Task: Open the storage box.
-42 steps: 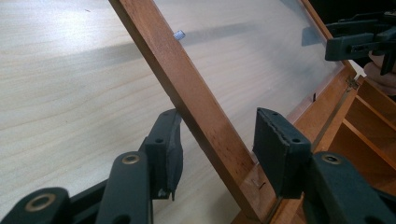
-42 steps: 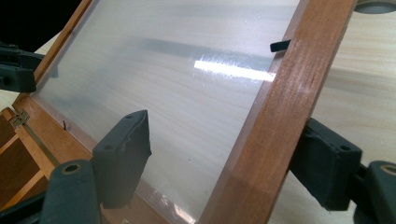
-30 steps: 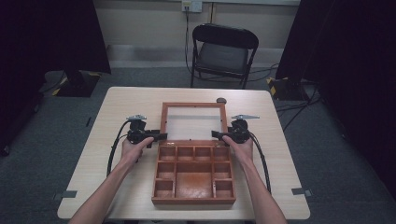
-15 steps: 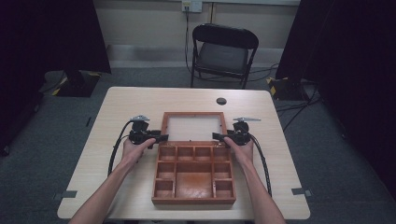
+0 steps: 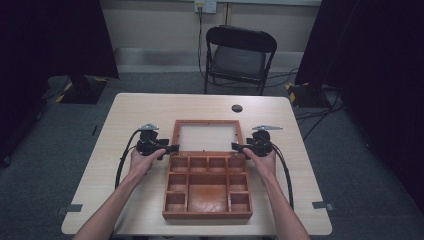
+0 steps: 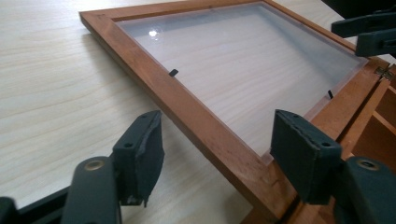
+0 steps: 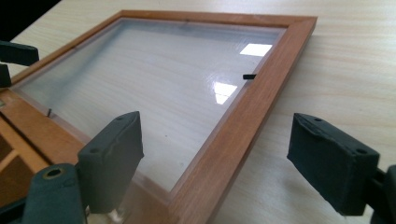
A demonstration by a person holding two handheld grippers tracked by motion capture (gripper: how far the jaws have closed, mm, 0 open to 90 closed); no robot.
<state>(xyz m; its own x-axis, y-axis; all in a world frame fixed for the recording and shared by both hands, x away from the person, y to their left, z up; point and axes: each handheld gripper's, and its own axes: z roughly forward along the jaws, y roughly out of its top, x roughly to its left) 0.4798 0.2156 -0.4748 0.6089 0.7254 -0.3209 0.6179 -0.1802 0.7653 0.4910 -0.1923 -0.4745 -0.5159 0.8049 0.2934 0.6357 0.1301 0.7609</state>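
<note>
From the high view, the wooden box (image 5: pixel 207 187) sits mid-table with its glazed lid (image 5: pixel 207 137) swung fully back and flat, so the opening looks done. In the left gripper view, the left gripper (image 6: pixel 217 161) has just been opening, straddling the lid's side rail untouched. In the right gripper view, the right gripper (image 7: pixel 231 161) stands spread likewise; only withdrawing seems left.
</note>
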